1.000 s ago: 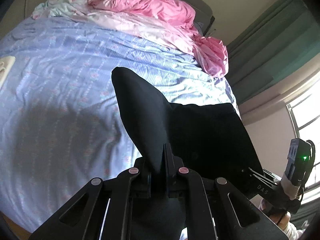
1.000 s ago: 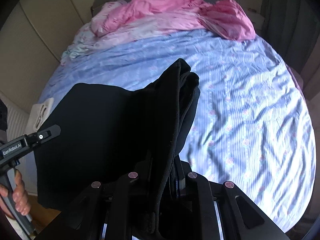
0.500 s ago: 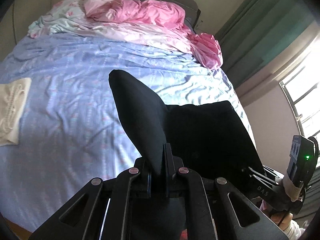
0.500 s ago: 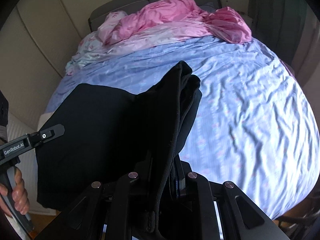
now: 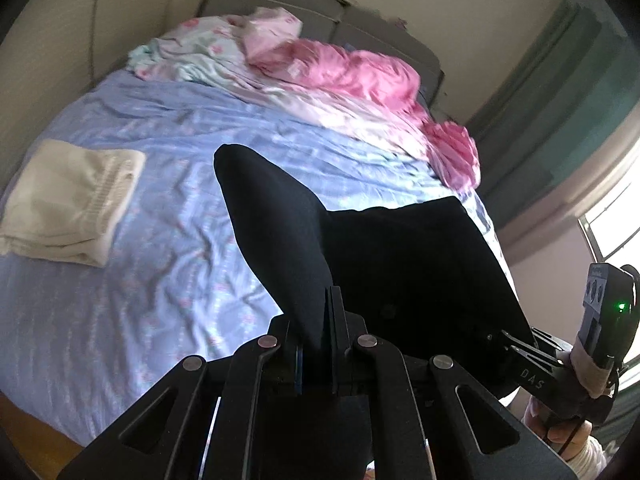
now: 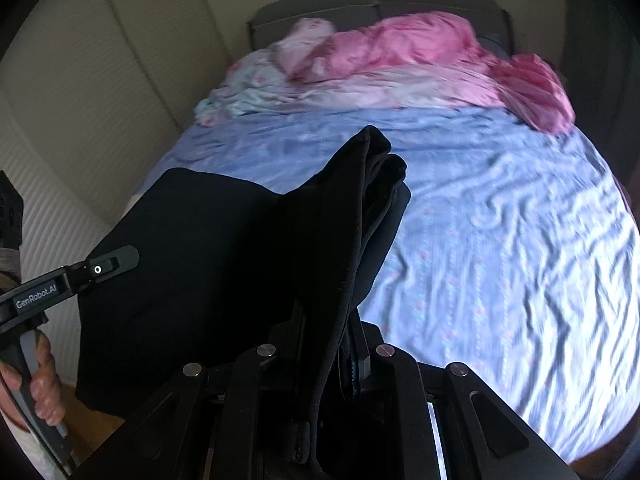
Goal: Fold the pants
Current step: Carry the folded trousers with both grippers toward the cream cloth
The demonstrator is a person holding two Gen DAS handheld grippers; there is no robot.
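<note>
Hanging between two hand-held tools above the bed (image 5: 132,288), the black pants (image 5: 400,264) are gripped at two points along one edge. The left claw (image 5: 316,320) is clamped on a bunched peak of the cloth, and the right claw (image 6: 344,332) is clamped on a thicker stack of layered folds that rises to a double tip. Between the two grips the fabric spreads as a flat, matte, uncreased dark panel, clear of the blue floral sheet (image 6: 500,260). A folded cream towel (image 5: 68,204) lies on the sheet at the left; a crumpled pink quilt (image 6: 420,60) lies by the headboard (image 5: 360,28).
</note>
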